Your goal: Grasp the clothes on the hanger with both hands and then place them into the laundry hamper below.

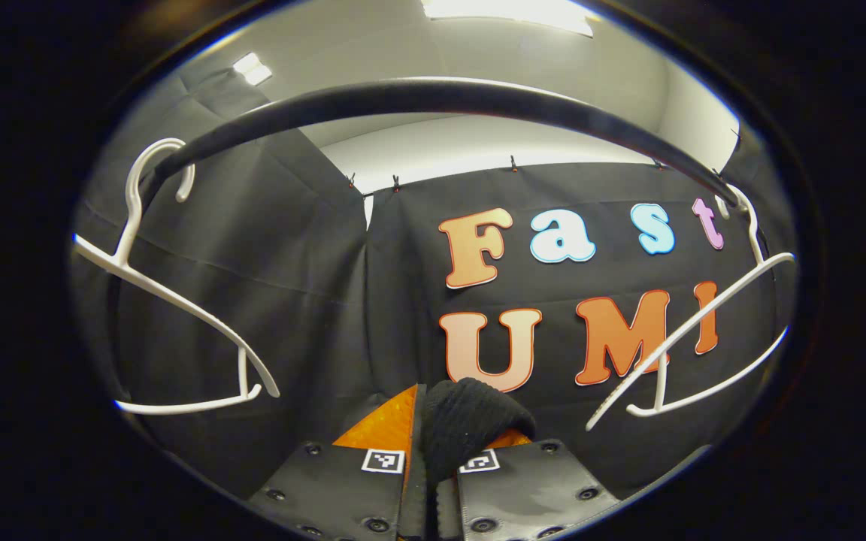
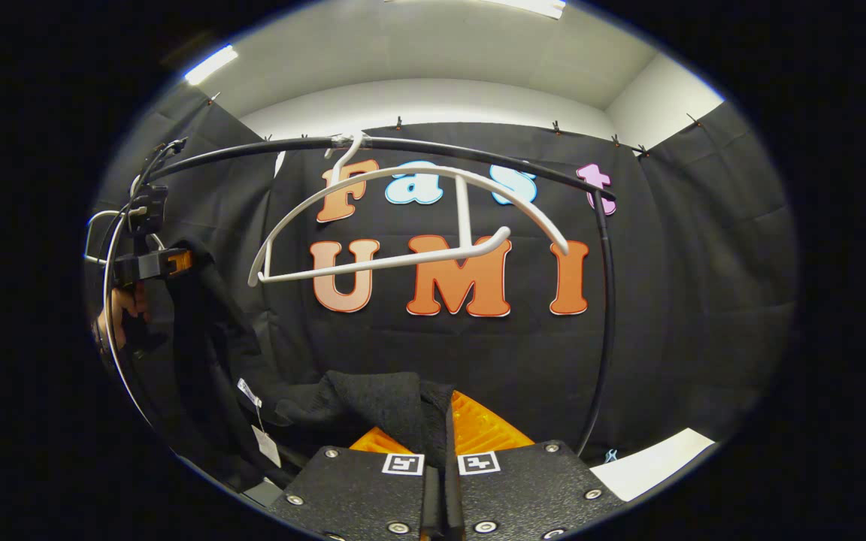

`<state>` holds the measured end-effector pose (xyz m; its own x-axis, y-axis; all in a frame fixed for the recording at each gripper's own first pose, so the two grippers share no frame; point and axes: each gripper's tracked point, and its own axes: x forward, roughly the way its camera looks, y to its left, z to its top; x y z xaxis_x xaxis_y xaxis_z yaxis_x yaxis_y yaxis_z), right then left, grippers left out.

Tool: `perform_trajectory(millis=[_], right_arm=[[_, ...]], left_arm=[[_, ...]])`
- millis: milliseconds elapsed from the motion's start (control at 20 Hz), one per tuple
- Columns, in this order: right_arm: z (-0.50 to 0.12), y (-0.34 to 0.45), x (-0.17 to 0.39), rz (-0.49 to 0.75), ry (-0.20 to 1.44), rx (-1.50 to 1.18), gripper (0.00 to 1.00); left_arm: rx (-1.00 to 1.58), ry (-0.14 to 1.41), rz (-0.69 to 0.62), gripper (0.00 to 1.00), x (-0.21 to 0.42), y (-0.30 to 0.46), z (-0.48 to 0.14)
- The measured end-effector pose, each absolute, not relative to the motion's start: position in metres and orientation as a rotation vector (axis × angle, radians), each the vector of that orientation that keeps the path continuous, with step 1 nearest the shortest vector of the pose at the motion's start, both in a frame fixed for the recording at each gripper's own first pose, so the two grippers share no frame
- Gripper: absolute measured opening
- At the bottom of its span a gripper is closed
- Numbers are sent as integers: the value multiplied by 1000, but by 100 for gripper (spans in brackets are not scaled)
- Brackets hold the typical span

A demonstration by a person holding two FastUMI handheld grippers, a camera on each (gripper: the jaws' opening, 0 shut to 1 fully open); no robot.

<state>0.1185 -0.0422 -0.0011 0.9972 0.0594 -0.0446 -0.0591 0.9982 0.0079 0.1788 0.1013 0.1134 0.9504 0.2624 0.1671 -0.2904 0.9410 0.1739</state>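
The garment, a black knitted piece (image 1: 467,424), bunches up between the fingers of my left gripper (image 1: 433,439), which is shut on it. In the right gripper view the same black garment (image 2: 373,406) stretches from the left gripper (image 2: 153,263), held by a hand at the far left, down to my right gripper (image 2: 444,436), whose fingers are shut on its edge. A white tag (image 2: 264,443) dangles from the cloth. The white hanger (image 2: 418,218) on the black rail (image 2: 433,146) is bare and tilted.
Two bare white hangers (image 1: 177,300) (image 1: 696,338) hang at either end of the black rail (image 1: 433,98) in the left gripper view. A black upright post (image 2: 607,323) carries the rail's right end. A white flat patch (image 2: 651,466) lies low on the right.
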Motion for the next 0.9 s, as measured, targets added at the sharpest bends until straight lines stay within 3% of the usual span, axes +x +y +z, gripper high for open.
perform_trajectory(millis=[600, 900], right_arm=[[-17, 10, 92, 179, 77, 24, 2], [-55, 43, 87, 250, 166, 18, 2]], left_arm=[[219, 42, 227, 14, 115, 94, 32], [241, 145, 201, 14, 89, 90, -21]])
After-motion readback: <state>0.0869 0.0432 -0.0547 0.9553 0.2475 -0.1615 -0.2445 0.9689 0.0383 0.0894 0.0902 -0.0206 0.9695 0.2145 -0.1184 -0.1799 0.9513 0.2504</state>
